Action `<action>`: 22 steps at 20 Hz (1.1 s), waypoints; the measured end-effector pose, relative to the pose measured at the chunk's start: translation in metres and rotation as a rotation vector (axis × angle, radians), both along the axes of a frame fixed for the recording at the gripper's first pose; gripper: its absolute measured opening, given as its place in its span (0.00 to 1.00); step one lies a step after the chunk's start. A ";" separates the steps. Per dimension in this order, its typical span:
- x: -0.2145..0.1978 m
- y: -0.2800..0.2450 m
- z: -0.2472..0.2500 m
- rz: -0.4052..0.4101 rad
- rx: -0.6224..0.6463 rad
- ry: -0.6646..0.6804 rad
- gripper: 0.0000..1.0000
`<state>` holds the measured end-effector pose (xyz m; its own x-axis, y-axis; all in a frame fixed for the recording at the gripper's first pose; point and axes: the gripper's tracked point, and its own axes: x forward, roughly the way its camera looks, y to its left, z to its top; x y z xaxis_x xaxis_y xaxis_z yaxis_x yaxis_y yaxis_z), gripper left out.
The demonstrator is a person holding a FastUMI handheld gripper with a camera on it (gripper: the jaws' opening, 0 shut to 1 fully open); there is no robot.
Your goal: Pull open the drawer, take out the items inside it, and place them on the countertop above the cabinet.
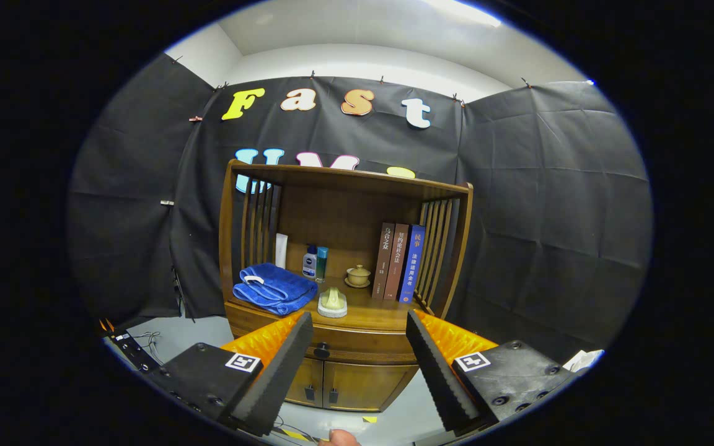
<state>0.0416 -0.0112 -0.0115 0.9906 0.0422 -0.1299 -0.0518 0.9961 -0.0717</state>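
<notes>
A wooden cabinet (357, 365) stands ahead against the black cloth wall. Its drawer (357, 344) is shut, with a dark round knob (322, 350) showing between my fingers. Above it the countertop (372, 313) carries a folded blue towel (274, 288), a pale green item on a white dish (333, 302) and a small lidded cup on a saucer (358, 275). My gripper (357, 328) is open, held some way in front of the cabinet with nothing between its fingers. What lies inside the drawer is hidden.
At the back of the countertop stand a white tube (281, 250), two small bottles (315, 262) and three upright books (399, 262). Slatted side rails and a top shelf frame it. Two lower doors (344, 383) sit below the drawer. Cables and a dark box (134, 347) lie on the floor left.
</notes>
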 end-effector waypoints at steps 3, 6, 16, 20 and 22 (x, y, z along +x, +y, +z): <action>0.000 0.001 0.003 0.016 0.011 -0.019 0.98; 0.001 0.003 0.004 0.021 0.021 -0.024 0.98; -0.001 0.010 0.005 0.024 0.027 -0.043 0.98; -0.002 0.010 0.005 0.024 0.041 -0.046 0.98; -0.002 0.009 0.004 0.023 0.042 -0.045 0.98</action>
